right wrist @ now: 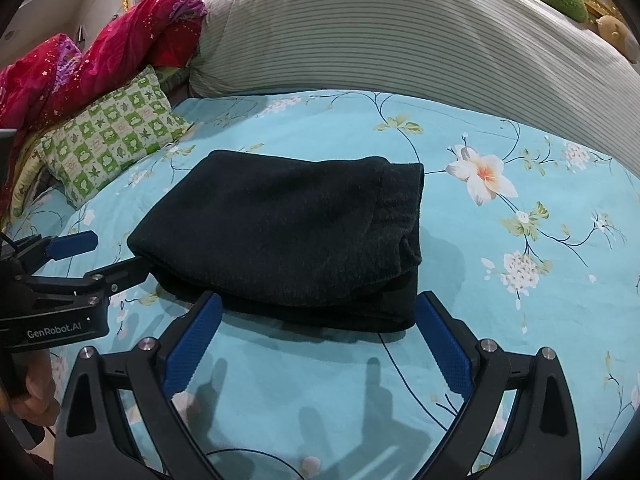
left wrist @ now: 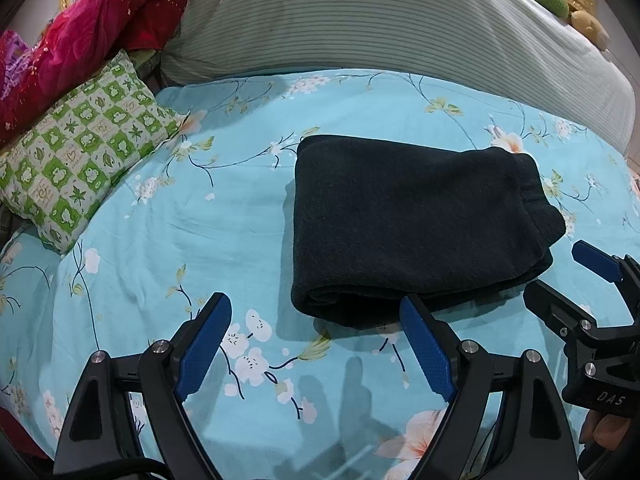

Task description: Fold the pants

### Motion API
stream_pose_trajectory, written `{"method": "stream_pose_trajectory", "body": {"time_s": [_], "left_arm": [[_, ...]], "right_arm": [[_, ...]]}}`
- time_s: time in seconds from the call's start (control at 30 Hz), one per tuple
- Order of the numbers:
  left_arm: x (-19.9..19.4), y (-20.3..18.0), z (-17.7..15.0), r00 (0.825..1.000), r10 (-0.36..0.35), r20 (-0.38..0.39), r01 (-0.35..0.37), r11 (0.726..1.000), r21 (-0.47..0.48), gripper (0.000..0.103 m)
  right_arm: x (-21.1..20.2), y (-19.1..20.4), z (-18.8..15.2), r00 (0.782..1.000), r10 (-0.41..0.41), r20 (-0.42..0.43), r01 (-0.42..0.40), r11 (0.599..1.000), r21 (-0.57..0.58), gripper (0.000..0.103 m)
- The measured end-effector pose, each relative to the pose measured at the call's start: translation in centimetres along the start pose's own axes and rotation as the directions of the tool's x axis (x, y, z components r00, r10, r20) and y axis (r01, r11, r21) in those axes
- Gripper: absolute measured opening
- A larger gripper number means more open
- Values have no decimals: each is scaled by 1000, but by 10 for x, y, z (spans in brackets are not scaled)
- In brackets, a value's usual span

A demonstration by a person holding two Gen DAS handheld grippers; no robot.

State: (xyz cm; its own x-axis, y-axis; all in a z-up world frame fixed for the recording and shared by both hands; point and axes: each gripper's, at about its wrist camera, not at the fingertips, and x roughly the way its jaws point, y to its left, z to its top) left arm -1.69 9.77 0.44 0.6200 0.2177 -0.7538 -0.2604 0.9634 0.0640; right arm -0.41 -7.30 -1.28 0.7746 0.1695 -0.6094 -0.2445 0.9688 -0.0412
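Left hand-held gripper [left wrist: 316, 320] hangs released, right hand-held gripper [right wrist: 318, 320] released too; the folded pants [right wrist: 280, 236] lie at twelve o'clock on the bed [right wrist: 500, 340]. A stray nudge could topple the stack.

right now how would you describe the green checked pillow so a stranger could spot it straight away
Start at the bed's turquoise floral sheet and go to its far left edge, below the heap of red fabric. The green checked pillow lies there, left of the folded black pants. It alone has green and white squares with frogs and leaves, unlike the big striped grey pillow.
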Motion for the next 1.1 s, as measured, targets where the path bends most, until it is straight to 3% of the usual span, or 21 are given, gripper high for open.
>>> {"method": "stream_pose_trajectory", "body": {"time_s": [1.1], "left_arm": [[-1,1,5,1000,-1,1,1,1000,-2,88]], "right_arm": [[2,0,7,1000,2,0,-2,1000,1,97]]}}
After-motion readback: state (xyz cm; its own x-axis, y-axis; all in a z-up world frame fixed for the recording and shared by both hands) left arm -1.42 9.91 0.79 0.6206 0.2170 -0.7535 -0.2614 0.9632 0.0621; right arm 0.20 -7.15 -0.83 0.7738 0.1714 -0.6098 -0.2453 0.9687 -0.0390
